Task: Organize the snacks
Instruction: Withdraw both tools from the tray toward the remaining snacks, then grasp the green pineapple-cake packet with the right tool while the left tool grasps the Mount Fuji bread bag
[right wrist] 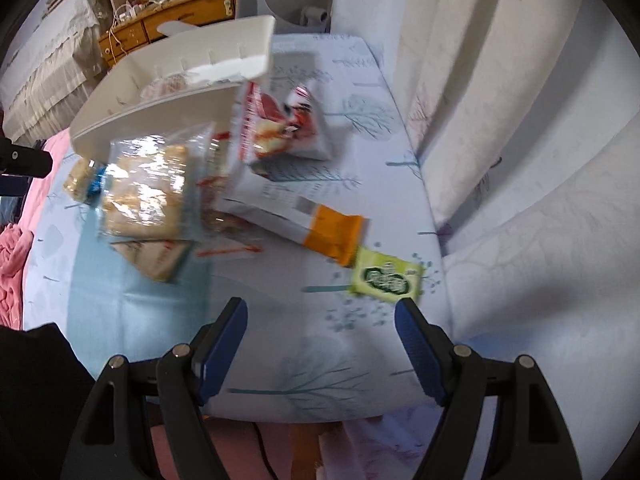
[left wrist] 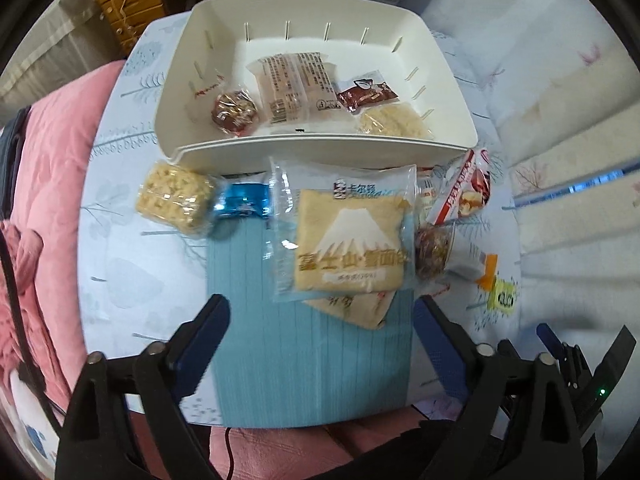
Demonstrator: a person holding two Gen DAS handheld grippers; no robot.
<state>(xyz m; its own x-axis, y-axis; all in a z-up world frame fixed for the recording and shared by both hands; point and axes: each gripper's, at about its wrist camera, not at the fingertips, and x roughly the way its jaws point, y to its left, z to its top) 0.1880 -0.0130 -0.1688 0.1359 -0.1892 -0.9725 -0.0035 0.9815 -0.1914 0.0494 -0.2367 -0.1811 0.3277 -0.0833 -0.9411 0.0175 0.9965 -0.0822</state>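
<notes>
A white basket (left wrist: 320, 146) holds a round brown snack (left wrist: 236, 114), a clear labelled packet (left wrist: 296, 84), a brown sachet (left wrist: 366, 94) and a rice crisp (left wrist: 394, 122). In front of it lie a rice crisp block (left wrist: 174, 196), a blue foil sweet (left wrist: 244, 200) and a Mount Fuji bread packet (left wrist: 352, 240) on top of a second one (left wrist: 352, 308). My left gripper (left wrist: 320, 312) hovers open over the blue mat, just short of the bread. My right gripper (right wrist: 320, 308) is open above the cloth, near a green packet (right wrist: 386, 280) and an orange-ended packet (right wrist: 332, 236).
A red-and-white packet (right wrist: 280, 124) leans by the basket's right corner, with a dark nut snack (left wrist: 434, 248) near it. A pink blanket (left wrist: 52, 200) lies on the left and white cushions (right wrist: 520, 160) on the right. A wooden drawer unit (right wrist: 168, 28) stands behind.
</notes>
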